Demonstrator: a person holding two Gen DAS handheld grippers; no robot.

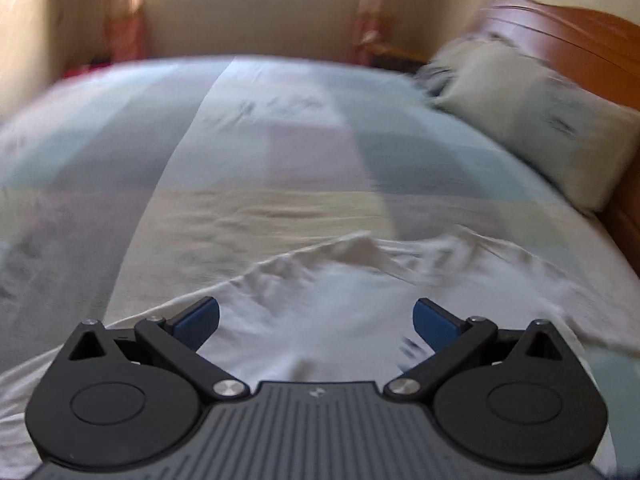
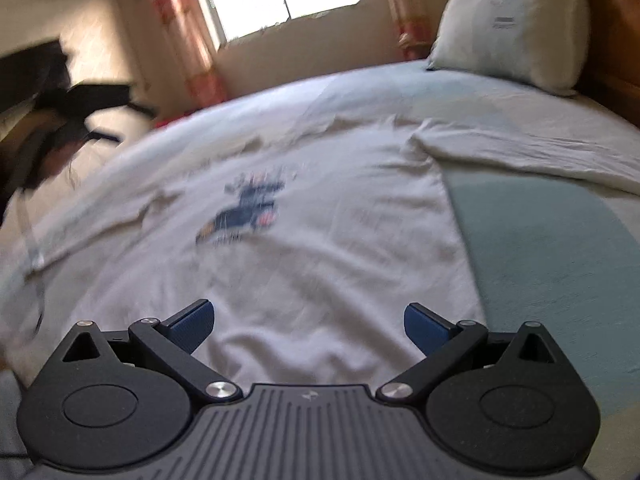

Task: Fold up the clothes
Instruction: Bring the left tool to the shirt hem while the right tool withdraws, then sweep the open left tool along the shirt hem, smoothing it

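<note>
Left wrist view: left tongs (image 1: 316, 320) spread wide, gripping nothing, hovering over the near part of a crumpled white cotton T-shirt (image 1: 320, 280) spread on the pastel patchwork bed (image 1: 240, 140). Shirt straight ahead and trailing toward the right edge; bare bedding beyond, pale pillow (image 1: 540, 120) near the headboard corner.

Right wrist view: right tongs (image 2: 308, 322) equally agape and empty above the shirt's hem, printed chest ahead, long axis running away toward the far edge. One sleeve stretching right; open bed on the right for folding.
</note>
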